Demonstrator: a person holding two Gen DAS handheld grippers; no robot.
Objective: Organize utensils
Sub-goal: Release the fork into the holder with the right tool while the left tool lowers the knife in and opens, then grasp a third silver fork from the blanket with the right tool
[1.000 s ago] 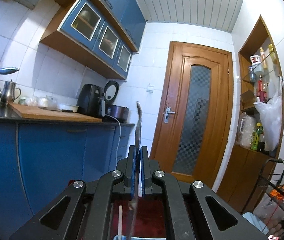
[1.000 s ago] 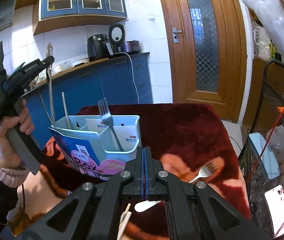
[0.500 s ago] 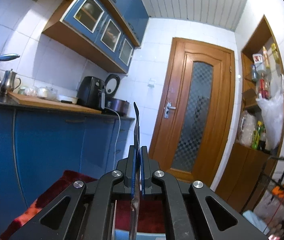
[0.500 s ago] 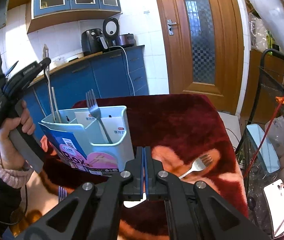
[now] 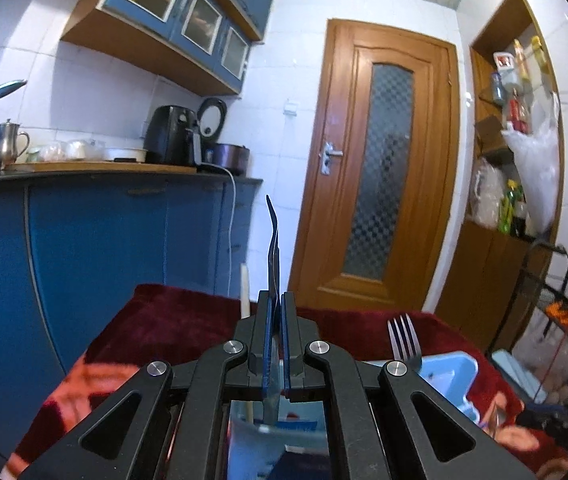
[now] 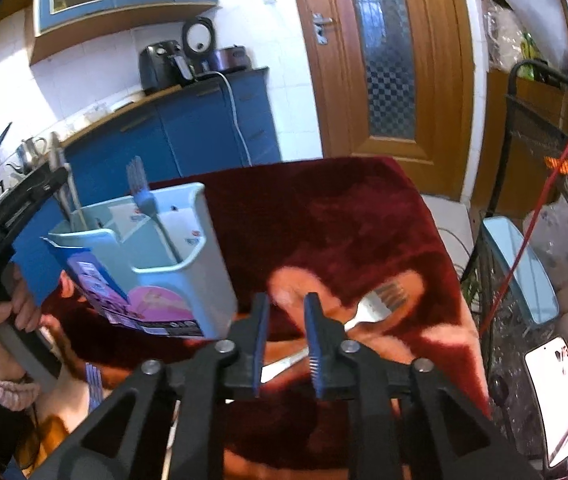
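Observation:
A pale blue utensil holder (image 6: 188,264) stands on the red table cloth (image 6: 344,208), with one fork (image 6: 144,196) upright in it. My left gripper (image 5: 276,300) is shut on a thin metal utensil (image 5: 272,240) seen edge-on; its lower end reaches into the holder's (image 5: 448,372) left compartment beside a pale chopstick (image 5: 245,292). From the right wrist view that left gripper (image 6: 58,172) hangs over the holder's left end. My right gripper (image 6: 286,300) hovers over a fork (image 6: 376,304) lying on the cloth. Its jaws are opening, with nothing pressed between the pads.
Another fork (image 6: 93,384) lies on the cloth near the person's hand (image 6: 8,312). A black wire basket (image 6: 532,184) with eggs and a phone (image 6: 560,400) stands close at the table's right. Blue cabinets (image 5: 96,240) and a wooden door (image 5: 384,168) lie beyond.
My left gripper has come down with the utensil, lowering it into the holder. My right gripper has moved closer to the lying fork and its jaws have parted.

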